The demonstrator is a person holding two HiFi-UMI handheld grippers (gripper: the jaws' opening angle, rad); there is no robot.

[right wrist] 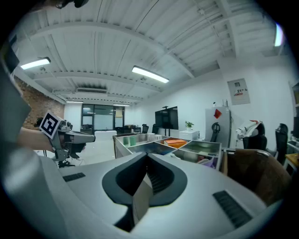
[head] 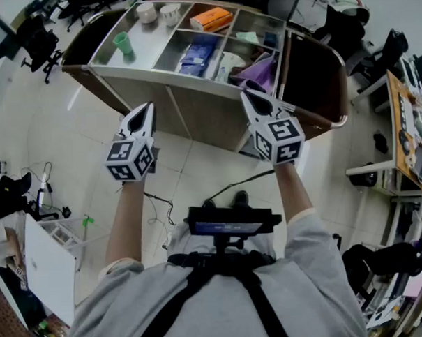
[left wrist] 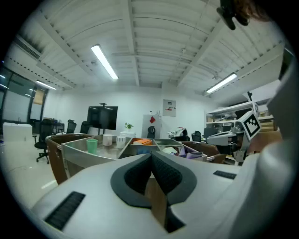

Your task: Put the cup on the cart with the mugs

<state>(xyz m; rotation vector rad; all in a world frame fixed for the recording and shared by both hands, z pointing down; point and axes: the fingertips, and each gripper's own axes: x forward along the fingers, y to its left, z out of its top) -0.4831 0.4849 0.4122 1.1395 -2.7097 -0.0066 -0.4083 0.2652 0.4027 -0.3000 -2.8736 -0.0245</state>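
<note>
Green cup (head: 122,42) stands in the cart's (head: 194,110) left compartment near two white mugs (head: 146,11); left gripper (head: 145,115) and right gripper (head: 254,99), both clenched and empty, hover short of it, so placement appears done and only withdrawal remains.

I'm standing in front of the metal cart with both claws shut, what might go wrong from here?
You could trip on the black cables on the floor before the steel cart. The left claw and right claw are shut; reaching in that way might topple the small green plastic cup. The white mugs behind it could get bumped.
</note>
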